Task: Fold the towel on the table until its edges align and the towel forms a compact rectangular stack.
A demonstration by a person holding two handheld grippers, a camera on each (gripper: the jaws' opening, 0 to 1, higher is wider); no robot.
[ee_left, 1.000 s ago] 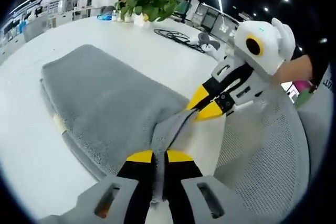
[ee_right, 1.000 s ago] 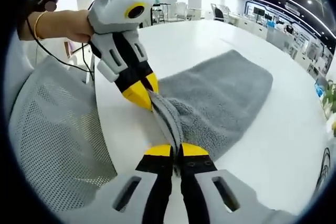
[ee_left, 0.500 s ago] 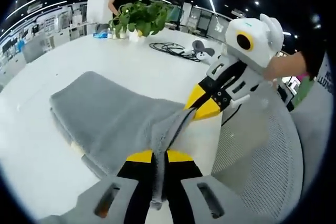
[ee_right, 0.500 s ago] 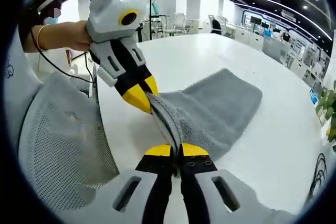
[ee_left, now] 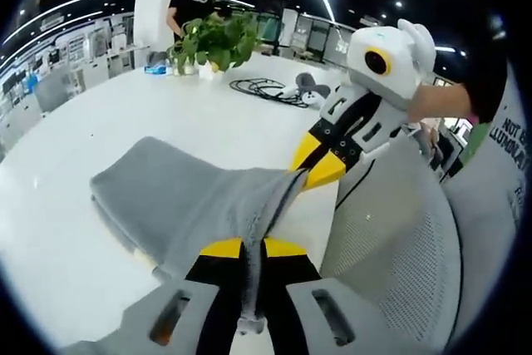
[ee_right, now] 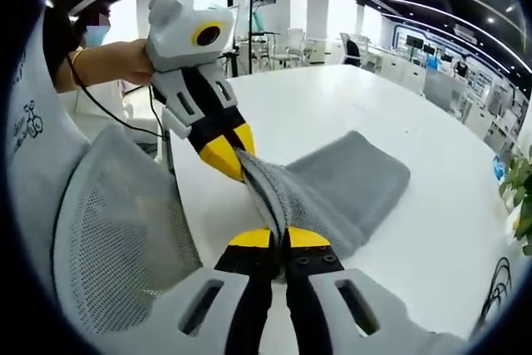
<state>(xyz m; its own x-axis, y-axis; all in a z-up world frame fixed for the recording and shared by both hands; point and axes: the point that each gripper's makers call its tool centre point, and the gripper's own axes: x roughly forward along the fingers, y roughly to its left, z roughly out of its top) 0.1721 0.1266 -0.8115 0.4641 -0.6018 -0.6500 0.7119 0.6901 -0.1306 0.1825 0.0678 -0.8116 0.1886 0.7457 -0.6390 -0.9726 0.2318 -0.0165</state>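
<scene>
Left gripper view: the left gripper point(ee_left: 252, 247) pinches the grey towel point(ee_left: 179, 201) — its long axis running away toward the tabletop's point(ee_left: 100, 114) far edge.

Right gripper view: the right gripper point(ee_right: 278, 239) clamps the neighbouring corner (both equally near), the lifted edge taut between them.

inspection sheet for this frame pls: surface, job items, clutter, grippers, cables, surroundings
Surface: white table, bare around the towel.
Job's things: grey towel, near edge lifted off the table, far end resting on it; not a finished stack.
Clutter: potted plant at the far edge.
Grippers: left hand-held gripper and right hand-held gripper, each shut on the towel's near edge, close together.
Cables: black cable coil on the table near the plant.
Surroundings: grey mesh chair beside the table; a person standing behind the plant; open office space.
</scene>
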